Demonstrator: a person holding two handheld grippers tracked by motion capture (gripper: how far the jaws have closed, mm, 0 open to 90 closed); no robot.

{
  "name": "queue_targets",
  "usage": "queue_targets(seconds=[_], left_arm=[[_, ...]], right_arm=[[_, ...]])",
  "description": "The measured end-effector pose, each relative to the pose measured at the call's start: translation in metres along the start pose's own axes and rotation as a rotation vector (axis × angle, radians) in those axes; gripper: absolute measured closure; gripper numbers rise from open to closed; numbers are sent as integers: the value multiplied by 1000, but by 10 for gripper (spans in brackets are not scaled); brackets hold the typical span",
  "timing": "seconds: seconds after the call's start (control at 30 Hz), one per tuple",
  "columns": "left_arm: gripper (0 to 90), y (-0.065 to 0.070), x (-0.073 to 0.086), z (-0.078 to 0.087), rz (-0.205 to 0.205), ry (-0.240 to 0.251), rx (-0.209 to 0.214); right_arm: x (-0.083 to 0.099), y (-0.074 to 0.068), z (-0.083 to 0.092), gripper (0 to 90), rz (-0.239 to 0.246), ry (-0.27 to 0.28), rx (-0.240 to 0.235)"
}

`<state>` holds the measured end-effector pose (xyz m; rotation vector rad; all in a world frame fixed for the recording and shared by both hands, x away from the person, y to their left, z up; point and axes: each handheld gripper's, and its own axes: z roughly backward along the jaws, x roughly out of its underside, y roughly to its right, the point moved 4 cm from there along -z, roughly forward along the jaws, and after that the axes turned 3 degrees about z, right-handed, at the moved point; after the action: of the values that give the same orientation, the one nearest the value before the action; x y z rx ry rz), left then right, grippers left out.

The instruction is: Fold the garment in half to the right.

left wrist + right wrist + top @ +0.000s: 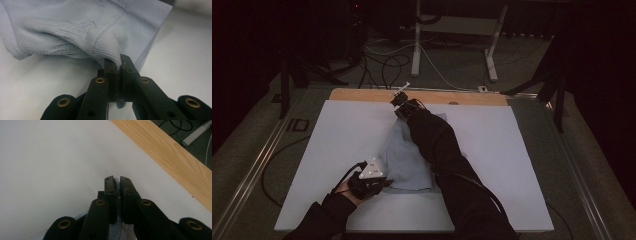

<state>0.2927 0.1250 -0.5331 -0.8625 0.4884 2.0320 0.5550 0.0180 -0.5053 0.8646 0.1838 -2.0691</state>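
Observation:
A pale blue knitted garment [404,160] lies bunched on the white board [337,135]. My left gripper [386,183] is at the garment's near left corner, shut on a fold of its ribbed cloth [75,27]; in the left gripper view the jaws [120,65] pinch the fabric tight. At the far end of the garment, near the wooden strip, is my right gripper [399,99], on a black-sleeved arm stretched over the cloth. Its jaws [117,180] are shut with a thin bit of blue cloth [40,234] caught between and below them.
A wooden strip [362,95] [170,157] borders the board's far edge. Beyond it are floor cables [387,65] and white table legs [417,45]. Bare white board extends left and right of the garment.

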Motion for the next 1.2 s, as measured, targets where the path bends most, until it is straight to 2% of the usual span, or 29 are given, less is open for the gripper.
queue_targets(seconds=[0.23,0.3,0.67,0.83,0.97,1.13,1.17,1.2], left_arm=[[873,3,-5,2,-11,-6,5],[873,4,-7,2,-22,-10,4],[873,7,-24,6,-75,-17,18],[873,10,-33,8,-123,4,37],[873,13,-41,9,-154,9,51],[872,17,-53,9,-216,4,71],[872,17,-53,9,-216,4,71],[872,20,-58,8,-243,5,91]], right_arm=[[1,3,10,856,-4,14,-8],[1,3,13,856,6,12,-7],[-1,10,29,856,-6,49,-14],[2,14,37,856,-9,61,-18],[4,17,44,856,-9,70,-22],[6,22,54,856,-10,92,-24],[6,22,54,856,-10,92,-24],[8,25,58,855,-11,99,-17]])
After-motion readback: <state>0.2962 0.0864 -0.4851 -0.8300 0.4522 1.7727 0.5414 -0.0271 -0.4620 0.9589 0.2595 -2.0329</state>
